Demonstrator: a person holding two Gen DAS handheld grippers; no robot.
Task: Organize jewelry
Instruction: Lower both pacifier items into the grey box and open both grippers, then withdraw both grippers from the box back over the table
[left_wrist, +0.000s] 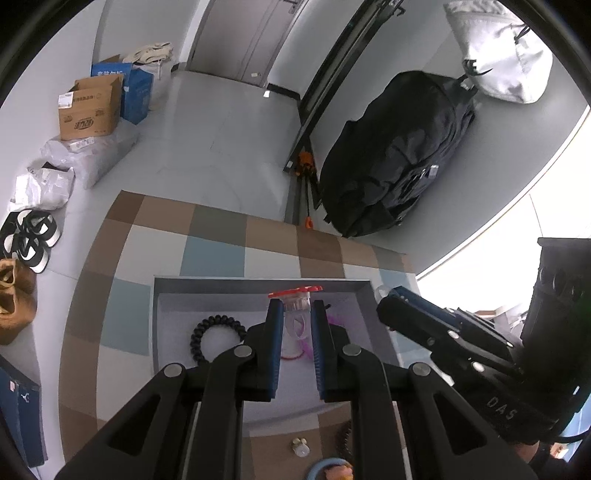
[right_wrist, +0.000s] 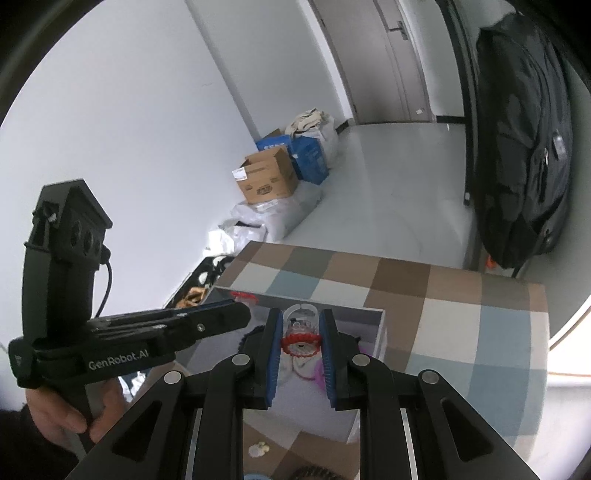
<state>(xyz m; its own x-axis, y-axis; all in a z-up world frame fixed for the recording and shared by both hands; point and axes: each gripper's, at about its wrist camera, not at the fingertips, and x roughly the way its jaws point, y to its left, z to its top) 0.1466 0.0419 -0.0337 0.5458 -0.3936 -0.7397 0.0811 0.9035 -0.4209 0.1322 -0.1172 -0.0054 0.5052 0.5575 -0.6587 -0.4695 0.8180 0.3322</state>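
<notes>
Left wrist view: the gray tray (left_wrist: 162, 295) sits in the middle of the frame on a checkered cloth (left_wrist: 218, 254), with a low wall all the way around it. The far edge of the cloth runs across the middle of the frame, and bare floor lies past it.

The left gripper (left_wrist: 296, 314) is over the tray. Its two blue-lined fingers are closed on a see-through jar with a red rim (left_wrist: 295, 302). In the right wrist view, the right gripper (right_wrist: 301, 332) is closed on a red toothed ring (right_wrist: 301, 341), and a clear ring-like piece (right_wrist: 302, 308) shows above its tips. I cannot tell if this is the same jar.

A black bead bracelet (left_wrist: 216, 336) lies in the left part of the tray, well apart from the jar. Something purple (left_wrist: 338, 319) lies under the right finger. A small pale charm (left_wrist: 300, 446) sits on the cloth near the bottom of the frame, outside the tray.

A black backpack (left_wrist: 399, 155) hangs at the upper right, a cardboard box (left_wrist: 90, 110) is at the upper left, and shoes (left_wrist: 31, 236) are at the left edge.
</notes>
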